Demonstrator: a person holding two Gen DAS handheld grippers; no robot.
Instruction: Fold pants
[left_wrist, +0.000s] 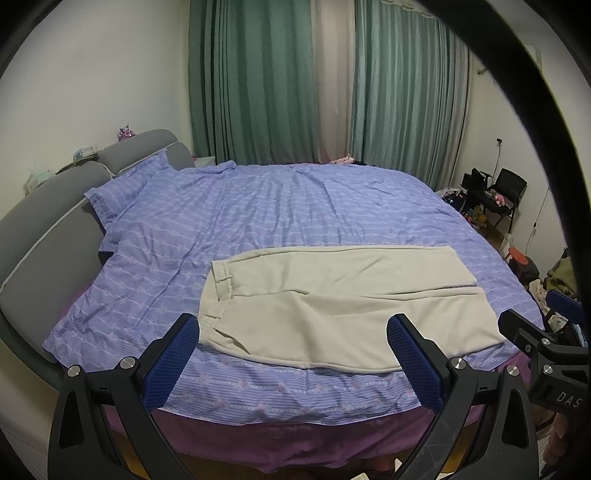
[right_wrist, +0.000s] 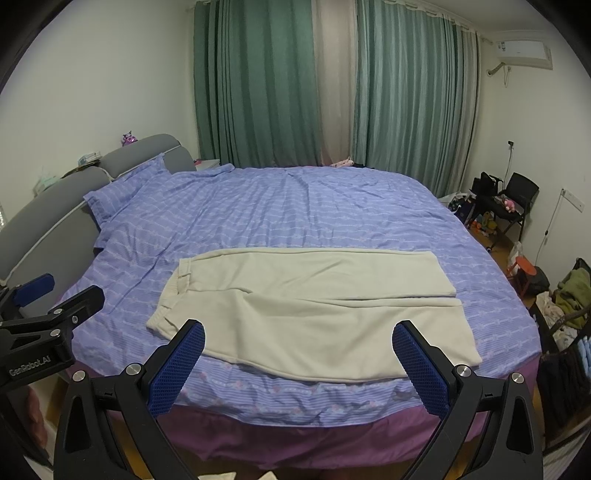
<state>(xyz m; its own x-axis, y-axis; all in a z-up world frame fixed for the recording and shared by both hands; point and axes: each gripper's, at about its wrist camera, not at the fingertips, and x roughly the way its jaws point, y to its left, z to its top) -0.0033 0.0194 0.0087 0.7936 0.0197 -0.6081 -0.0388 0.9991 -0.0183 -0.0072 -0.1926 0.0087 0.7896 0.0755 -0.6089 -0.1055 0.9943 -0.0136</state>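
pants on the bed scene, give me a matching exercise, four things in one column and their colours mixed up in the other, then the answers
Things:
1. pants
2. curtains
3. headboard
4. bedspread

Colours:
A. grey
B. purple-blue with stripes
C. cream
D. green

Pairs: 1-C, 2-D, 3-A, 4-B
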